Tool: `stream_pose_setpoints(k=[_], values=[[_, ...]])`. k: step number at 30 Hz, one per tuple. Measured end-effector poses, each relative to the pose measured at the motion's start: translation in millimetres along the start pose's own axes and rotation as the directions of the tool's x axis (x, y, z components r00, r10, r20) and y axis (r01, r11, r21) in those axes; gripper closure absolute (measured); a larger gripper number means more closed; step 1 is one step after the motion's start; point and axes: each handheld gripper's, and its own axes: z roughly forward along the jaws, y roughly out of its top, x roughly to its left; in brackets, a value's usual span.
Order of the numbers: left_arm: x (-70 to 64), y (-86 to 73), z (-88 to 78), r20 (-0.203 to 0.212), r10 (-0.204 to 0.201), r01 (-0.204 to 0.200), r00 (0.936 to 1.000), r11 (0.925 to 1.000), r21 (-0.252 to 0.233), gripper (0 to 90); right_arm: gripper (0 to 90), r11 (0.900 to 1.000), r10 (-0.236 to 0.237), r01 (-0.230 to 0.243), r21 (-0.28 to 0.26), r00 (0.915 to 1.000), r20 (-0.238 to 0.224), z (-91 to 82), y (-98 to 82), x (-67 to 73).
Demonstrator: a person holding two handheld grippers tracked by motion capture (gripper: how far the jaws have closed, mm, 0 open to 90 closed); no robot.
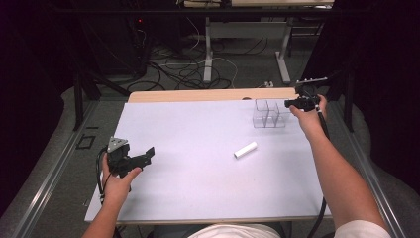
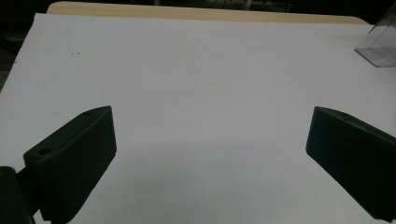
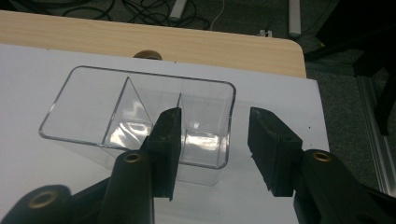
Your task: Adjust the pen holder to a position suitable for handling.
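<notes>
A clear plastic box [image 1: 270, 114] with inner dividers stands at the far right of the white sheet. My right gripper [image 1: 289, 104] is at its right end. In the right gripper view the gripper [image 3: 215, 114] straddles the box's [image 3: 140, 74] end wall: one jaw hangs inside the end compartment and the other outside it, with a gap on both sides of the wall. My left gripper [image 1: 143, 158] rests low at the near left with its jaws wide apart; nothing lies between them [image 2: 211, 116]. A short white cylinder [image 1: 246, 149] lies on its side in front of the box.
The white sheet [image 1: 198, 148] covers most of a wooden table, whose bare far edge [image 1: 198, 95] shows behind it. A corner of the clear box [image 2: 380, 46] appears at the far right in the left gripper view. Cables and desk legs lie on the floor beyond.
</notes>
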Motion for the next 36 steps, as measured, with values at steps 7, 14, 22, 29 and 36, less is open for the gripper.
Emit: stream_pose_setpoints(k=[7,14,22,29,36], values=[[0.0,-0.9,1.4,-0.003,0.006,-0.006,1.0000,1.0000,0.007,1.8,64.4,1.000,0.018,-0.018,0.013,0.9998,-0.009,10.8,-1.4,-4.8],[0.1,-1.9,1.6,-0.007,0.011,-0.010,0.9999,0.9998,0.015,1.9,72.2,0.999,0.011,-0.011,0.033,0.9999,-0.002,22.0,-3.1,-5.7],[0.8,-2.9,-0.4,-0.010,0.012,-0.011,0.9999,0.9999,0.011,1.9,72.5,0.998,0.024,-0.025,0.065,0.9995,0.019,36.0,-5.8,-5.3],[0.8,-3.9,-2.0,-0.009,0.011,-0.011,0.9999,0.9999,0.013,1.9,77.3,0.996,0.034,-0.038,0.079,0.9984,0.045,41.4,-7.2,-4.0],[2.2,-4.5,-4.0,-0.015,0.009,-0.009,0.9998,0.9999,0.009,1.9,83.4,0.994,0.057,-0.062,0.095,0.9972,0.049,44.8,-8.8,-6.8]])
